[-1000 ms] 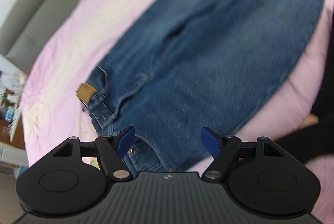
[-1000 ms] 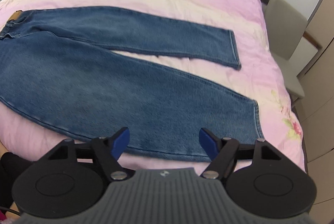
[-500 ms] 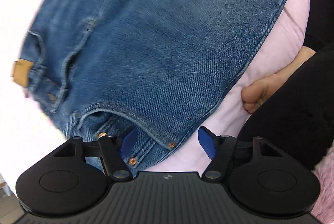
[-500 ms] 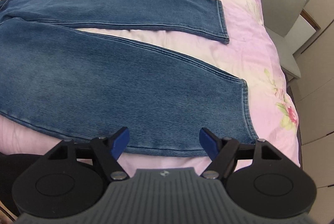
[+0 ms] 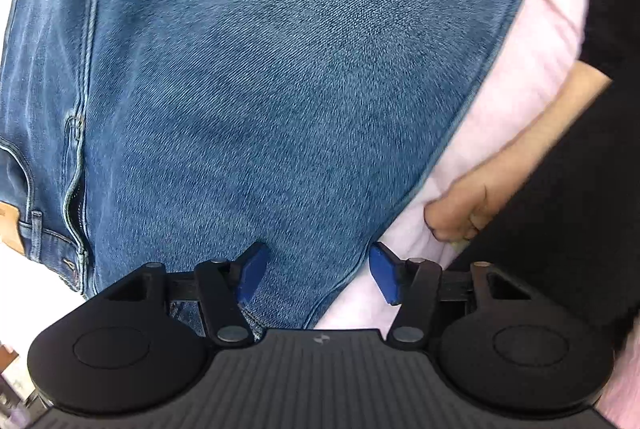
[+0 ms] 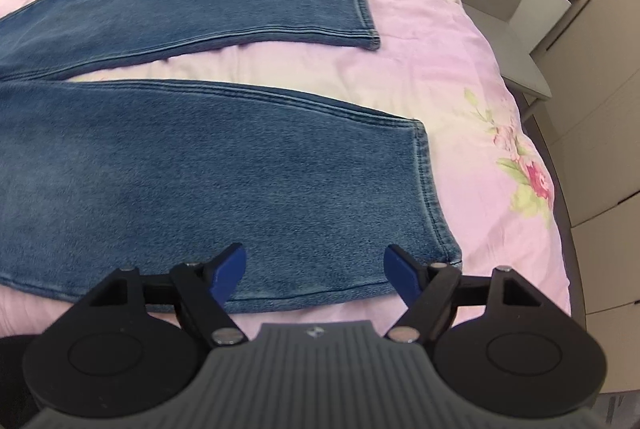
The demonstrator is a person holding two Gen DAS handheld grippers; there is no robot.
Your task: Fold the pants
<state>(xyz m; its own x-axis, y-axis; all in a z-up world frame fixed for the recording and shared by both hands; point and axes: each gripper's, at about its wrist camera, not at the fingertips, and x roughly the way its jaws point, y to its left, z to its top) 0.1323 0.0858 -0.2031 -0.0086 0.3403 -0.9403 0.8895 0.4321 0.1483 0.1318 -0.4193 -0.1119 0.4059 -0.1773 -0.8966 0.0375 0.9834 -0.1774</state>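
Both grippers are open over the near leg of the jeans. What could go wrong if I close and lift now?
1. The left gripper straddles the jeans' side seam, so it may pinch the pink sheet too.
2. The right gripper sits short of the near hem; that corner could droop when lifted.
3. The legs lie splayed apart, so the far leg may not line up.

Matching black hand-held tools with blue finger pads, plus bare skin and black clothing.

The left tool (image 5: pixel 314 277) and right tool (image 6: pixel 314 271) look alike: each has two round black discs at the lower corners of the frame, a ribbed dark grey centre plate bearing a small pale logo, black linkage arms with silver screws, and blue wedge-shaped fingertips (image 5: pixel 251 271). At the right edge of the left wrist view, a bare hand (image 5: pixel 460 209) shows beside a black garment (image 5: pixel 580 209).
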